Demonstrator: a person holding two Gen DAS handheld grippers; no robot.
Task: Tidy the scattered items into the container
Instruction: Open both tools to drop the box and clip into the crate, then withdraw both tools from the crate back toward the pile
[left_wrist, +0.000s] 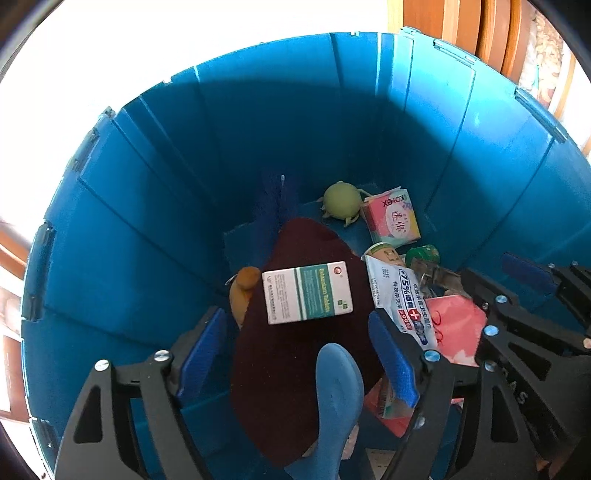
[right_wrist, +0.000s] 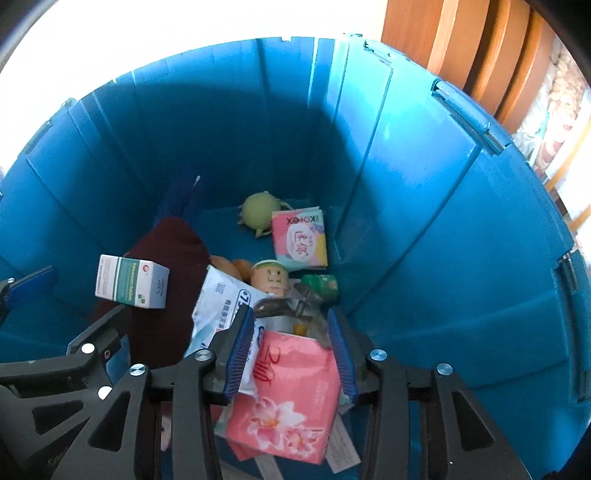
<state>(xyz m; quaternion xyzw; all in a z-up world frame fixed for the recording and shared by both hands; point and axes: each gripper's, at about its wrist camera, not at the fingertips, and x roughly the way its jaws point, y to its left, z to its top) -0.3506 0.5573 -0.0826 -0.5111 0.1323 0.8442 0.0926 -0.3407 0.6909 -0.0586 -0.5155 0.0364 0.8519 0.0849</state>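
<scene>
Hovering inside the blue container (right_wrist: 424, 206), the right gripper (right_wrist: 291, 350) is straddling the pink tissue pack (right_wrist: 284, 398), jaws spread, pack's long axis running along the fingers; the left gripper (left_wrist: 295, 354) is gaping, empty, over the medicine box (left_wrist: 306, 291)

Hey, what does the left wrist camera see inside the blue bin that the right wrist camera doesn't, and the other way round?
Only the left wrist view shows the blue shoehorn-like tool lying on the maroon cloth, and an orange toy beside that cloth.

Only the right wrist view shows the flower print on the pink tissue pack and the face on the small jar.

Both show the bin, white medicine box, green ball, Kotex pack, wipes pack, and both grippers, left and right, open.
</scene>
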